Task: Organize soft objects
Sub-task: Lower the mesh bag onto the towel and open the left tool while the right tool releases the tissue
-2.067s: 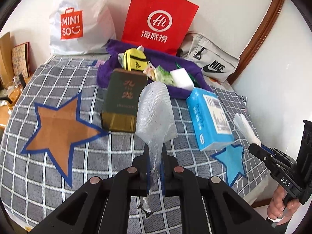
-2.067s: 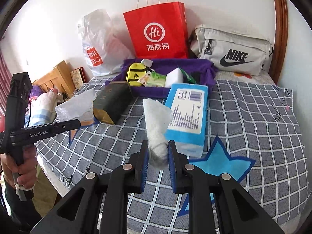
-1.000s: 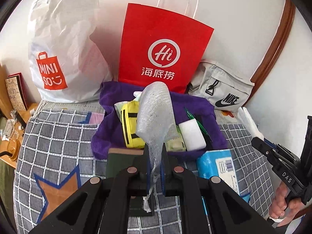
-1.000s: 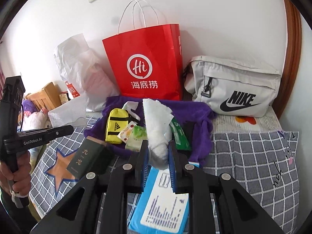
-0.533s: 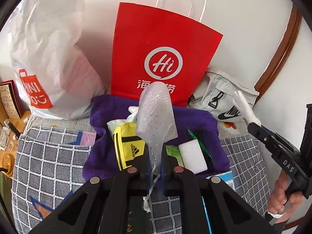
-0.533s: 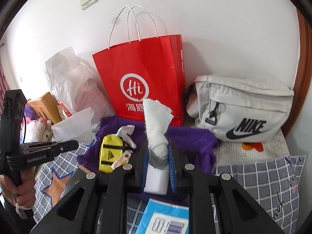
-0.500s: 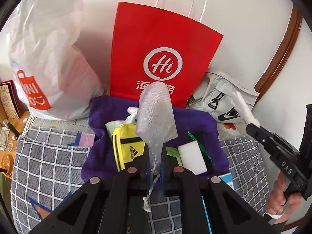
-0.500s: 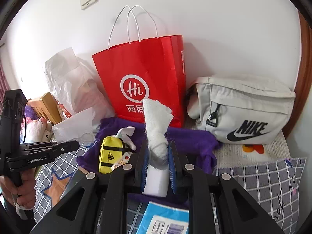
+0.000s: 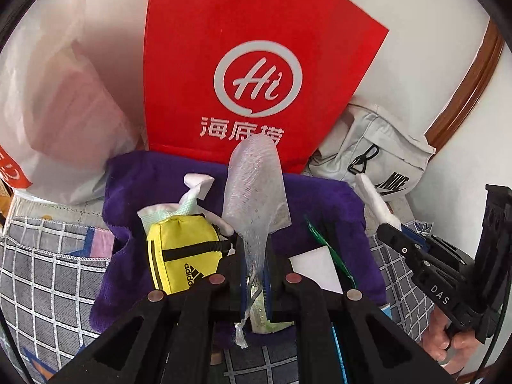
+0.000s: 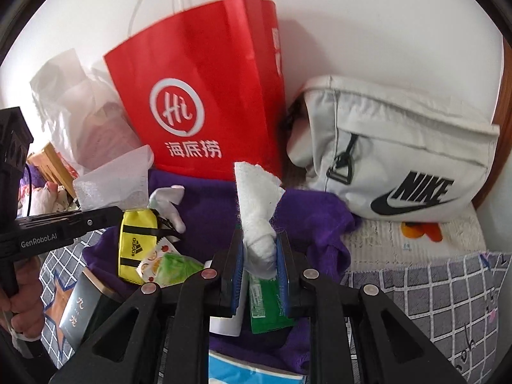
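Checked bedspread against white wall

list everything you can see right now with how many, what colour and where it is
paper bag: 1, red, at the wall
plastic bag: 1, white, beside it
sling bag: 1, pale grey, other side
cloth bin: 1, purple, on the checked bedcover
pouch: 1, yellow, in the bin
foam sheet: 1, clear white, in left gripper
rolled tissue: 1, white, in right gripper
hand: 1, holding right gripper
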Action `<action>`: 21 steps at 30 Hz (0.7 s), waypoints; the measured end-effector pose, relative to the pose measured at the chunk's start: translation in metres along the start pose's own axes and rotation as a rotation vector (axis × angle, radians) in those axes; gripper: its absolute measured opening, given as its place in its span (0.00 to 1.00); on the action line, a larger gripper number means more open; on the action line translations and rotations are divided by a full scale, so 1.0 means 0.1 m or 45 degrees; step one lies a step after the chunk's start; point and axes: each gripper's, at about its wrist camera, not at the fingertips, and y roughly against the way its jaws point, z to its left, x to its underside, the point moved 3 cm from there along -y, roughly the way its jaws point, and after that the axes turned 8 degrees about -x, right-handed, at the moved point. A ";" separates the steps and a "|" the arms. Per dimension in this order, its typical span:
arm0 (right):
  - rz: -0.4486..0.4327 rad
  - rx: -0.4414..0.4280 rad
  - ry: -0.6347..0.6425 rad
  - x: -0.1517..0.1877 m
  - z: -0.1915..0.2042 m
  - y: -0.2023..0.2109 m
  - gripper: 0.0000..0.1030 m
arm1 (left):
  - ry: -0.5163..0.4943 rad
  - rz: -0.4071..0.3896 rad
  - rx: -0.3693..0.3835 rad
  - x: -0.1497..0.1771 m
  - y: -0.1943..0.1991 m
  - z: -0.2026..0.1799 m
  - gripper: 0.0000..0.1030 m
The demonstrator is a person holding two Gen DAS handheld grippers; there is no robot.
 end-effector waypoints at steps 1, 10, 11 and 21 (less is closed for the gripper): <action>0.015 -0.005 -0.006 0.01 -0.03 -0.04 0.18 | -0.003 0.019 0.002 0.01 -0.03 0.01 0.08; 0.107 0.033 -0.043 0.08 -0.20 -0.33 0.18 | 0.032 0.089 0.016 0.06 -0.22 0.16 0.08; 0.120 0.025 -0.056 0.09 -0.22 -0.36 0.18 | 0.031 0.099 0.014 0.07 -0.25 0.16 0.08; 0.197 0.013 -0.085 0.19 -0.29 -0.54 0.19 | 0.017 0.131 -0.007 0.12 -0.35 0.11 0.08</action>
